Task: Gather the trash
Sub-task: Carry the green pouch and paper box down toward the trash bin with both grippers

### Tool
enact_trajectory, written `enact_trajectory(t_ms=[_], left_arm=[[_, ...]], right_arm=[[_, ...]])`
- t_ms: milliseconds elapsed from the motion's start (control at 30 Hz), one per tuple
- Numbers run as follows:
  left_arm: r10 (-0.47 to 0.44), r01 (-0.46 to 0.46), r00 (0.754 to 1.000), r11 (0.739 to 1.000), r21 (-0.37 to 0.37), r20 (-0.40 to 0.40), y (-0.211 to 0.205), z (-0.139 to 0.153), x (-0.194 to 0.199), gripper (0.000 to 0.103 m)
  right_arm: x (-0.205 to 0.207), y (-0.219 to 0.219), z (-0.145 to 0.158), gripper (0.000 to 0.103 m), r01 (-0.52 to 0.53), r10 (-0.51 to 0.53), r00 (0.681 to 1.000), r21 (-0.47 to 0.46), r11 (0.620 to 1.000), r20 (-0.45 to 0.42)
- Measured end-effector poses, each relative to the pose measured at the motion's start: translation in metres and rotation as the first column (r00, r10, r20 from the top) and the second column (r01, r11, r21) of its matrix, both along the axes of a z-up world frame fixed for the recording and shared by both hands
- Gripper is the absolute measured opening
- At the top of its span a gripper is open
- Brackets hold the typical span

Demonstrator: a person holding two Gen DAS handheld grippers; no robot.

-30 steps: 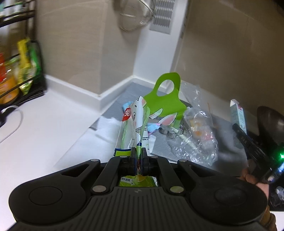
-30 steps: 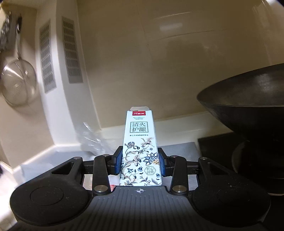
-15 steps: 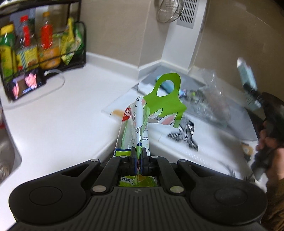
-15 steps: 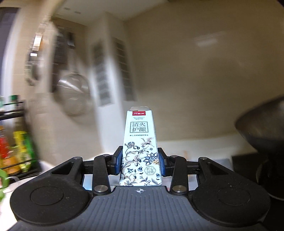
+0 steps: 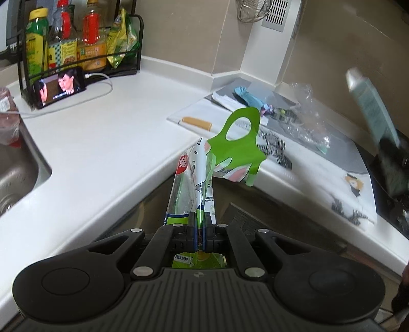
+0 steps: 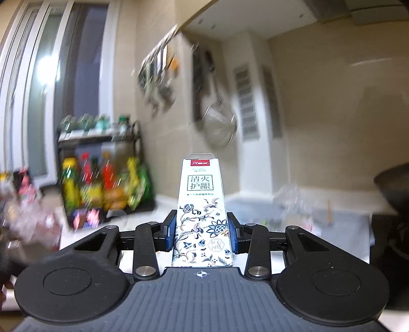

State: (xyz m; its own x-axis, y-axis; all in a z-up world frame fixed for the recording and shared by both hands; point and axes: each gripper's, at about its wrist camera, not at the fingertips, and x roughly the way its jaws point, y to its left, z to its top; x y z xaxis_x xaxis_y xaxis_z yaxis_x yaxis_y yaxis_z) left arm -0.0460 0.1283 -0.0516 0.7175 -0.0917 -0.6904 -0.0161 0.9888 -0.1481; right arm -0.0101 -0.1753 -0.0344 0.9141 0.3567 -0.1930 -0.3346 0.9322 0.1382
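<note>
both grippers are built of matte black plastic, with round silver screws, blue finger pads [image 6: 171,231] and a ribbed base.

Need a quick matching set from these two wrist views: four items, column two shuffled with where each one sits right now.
Items:
1. green wrapper
2. white floral box
3. phone
4. wire strainer

Places:
A. hanging on the wall
B. clamped in the right tool
C. propped against the bottle rack
D. pinched in the left tool

Pairs: 1-D, 2-B, 3-C, 4-A
</note>
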Motion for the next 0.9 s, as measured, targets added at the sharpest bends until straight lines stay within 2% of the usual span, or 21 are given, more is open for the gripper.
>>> enact_trajectory(t_ms=[333, 600, 900], left_arm=[[-0.021, 0.022, 0.998, 1.0, 0.013, -0.054, -0.006, -0.032, -0.03, 0.003], [-0.041, 0.043, 0.995, 0.999, 0.019, -0.095, -0.014, -0.047, -0.032, 0.003], [-0.059, 0.063, 0.989, 0.998, 0.026, -0.137, -0.021, -0.063, -0.024, 0.003]], right_arm=[[-0.039, 0.025, -0.046, 0.042, -0.052, 0.036, 0.976, -0.07, 0.996, -0.216], [-0.048, 0.039, -0.07, 0.042, -0.091, 0.057, 0.951, -0.099, 0.991, -0.304], [-0.045, 0.048, -0.083, 0.042, -0.121, 0.07, 0.933, -0.125, 0.985, -0.354]])
